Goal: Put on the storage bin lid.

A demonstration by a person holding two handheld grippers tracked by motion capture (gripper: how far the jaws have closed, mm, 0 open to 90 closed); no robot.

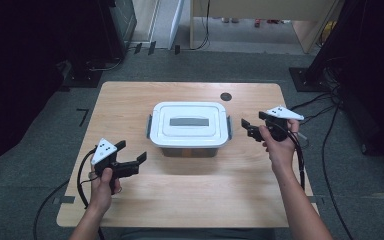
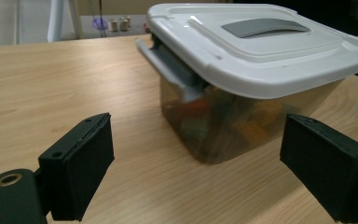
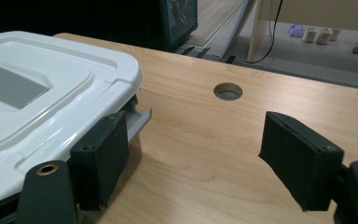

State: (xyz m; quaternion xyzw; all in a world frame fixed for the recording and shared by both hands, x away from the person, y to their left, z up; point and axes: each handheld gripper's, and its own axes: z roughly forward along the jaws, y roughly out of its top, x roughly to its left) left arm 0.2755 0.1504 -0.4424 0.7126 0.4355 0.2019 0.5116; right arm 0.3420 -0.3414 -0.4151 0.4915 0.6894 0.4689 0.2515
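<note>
No legible text, label, brand, number or sign on any surface here.

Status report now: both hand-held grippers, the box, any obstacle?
Left hand-held gripper open, empty, short of box. Right hand-held gripper open, empty, beside right latch. Storage box lid on, mid-table. Nothing in the way.
</note>
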